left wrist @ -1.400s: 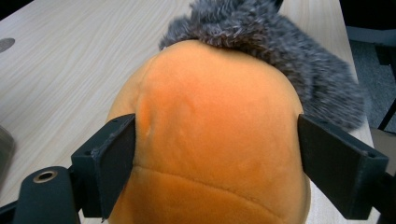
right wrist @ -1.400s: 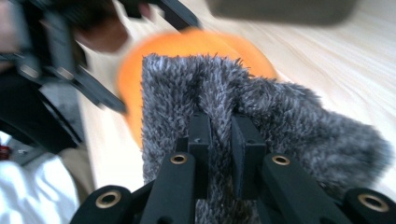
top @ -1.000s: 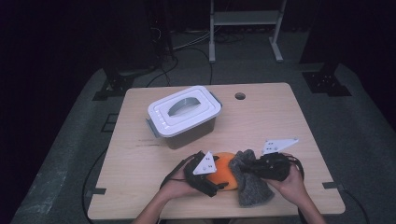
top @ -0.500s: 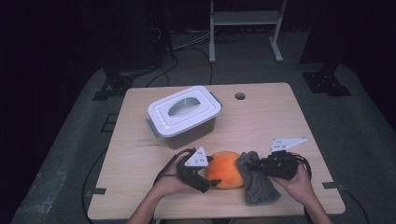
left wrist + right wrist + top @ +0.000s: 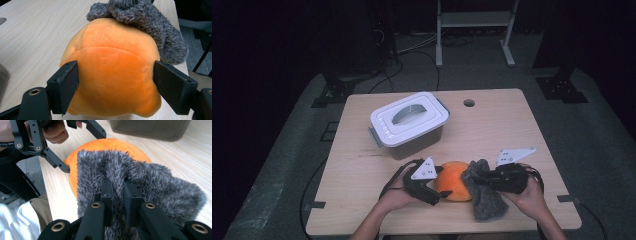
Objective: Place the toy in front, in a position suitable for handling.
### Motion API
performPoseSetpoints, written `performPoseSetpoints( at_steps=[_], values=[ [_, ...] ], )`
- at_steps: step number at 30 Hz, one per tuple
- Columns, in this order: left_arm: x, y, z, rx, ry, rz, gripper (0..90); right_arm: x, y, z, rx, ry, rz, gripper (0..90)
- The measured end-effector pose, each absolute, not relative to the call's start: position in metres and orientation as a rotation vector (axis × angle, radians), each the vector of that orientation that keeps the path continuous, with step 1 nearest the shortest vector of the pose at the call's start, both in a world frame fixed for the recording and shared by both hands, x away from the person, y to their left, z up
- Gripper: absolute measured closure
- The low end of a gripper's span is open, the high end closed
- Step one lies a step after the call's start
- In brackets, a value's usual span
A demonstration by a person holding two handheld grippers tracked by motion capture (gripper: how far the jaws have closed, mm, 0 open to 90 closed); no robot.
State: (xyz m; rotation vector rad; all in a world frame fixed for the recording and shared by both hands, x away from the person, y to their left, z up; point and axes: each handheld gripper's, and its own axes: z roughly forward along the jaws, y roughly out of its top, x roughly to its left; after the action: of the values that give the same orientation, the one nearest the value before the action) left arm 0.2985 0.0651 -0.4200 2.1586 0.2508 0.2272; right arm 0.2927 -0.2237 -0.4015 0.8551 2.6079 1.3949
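Desk (image 5: 522,130), pale wood, carrying a lidded box (image 5: 409,125) toward its far left. Near the front edge lies an orange plush (image 5: 453,180); a grey cloth (image 5: 482,197) is draped against its right side. Left gripper (image 5: 115,82): jaws spread around the plush, one at each flank. Right gripper (image 5: 117,192): jaws pinched on a fold of the cloth.

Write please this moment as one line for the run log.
left gripper: jaws around orange plush ball | right gripper: shut on grey fuzzy cloth | lidded box: behind, untouched
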Motion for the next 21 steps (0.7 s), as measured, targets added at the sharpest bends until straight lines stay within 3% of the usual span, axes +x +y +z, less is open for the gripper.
performPoseSetpoints(
  at_steps=[9, 14, 21],
  values=[
    [0.292, 0.057, -0.418, 2.156, 0.208, 0.237, 19.7, 0.280, -0.189, -0.380, 0.685, 2.613, 1.396, 79.2],
    [0.298, 0.061, -0.418, 2.166, 0.275, 0.208, 9.8, 0.284, -0.190, -0.392, 0.697, 2.660, 1.400, 79.4],
    [0.301, 0.062, -0.421, 2.182, 0.296, 0.160, 14.2, 0.281, -0.196, -0.388, 0.686, 2.707, 1.322, 79.6]
  ],
)
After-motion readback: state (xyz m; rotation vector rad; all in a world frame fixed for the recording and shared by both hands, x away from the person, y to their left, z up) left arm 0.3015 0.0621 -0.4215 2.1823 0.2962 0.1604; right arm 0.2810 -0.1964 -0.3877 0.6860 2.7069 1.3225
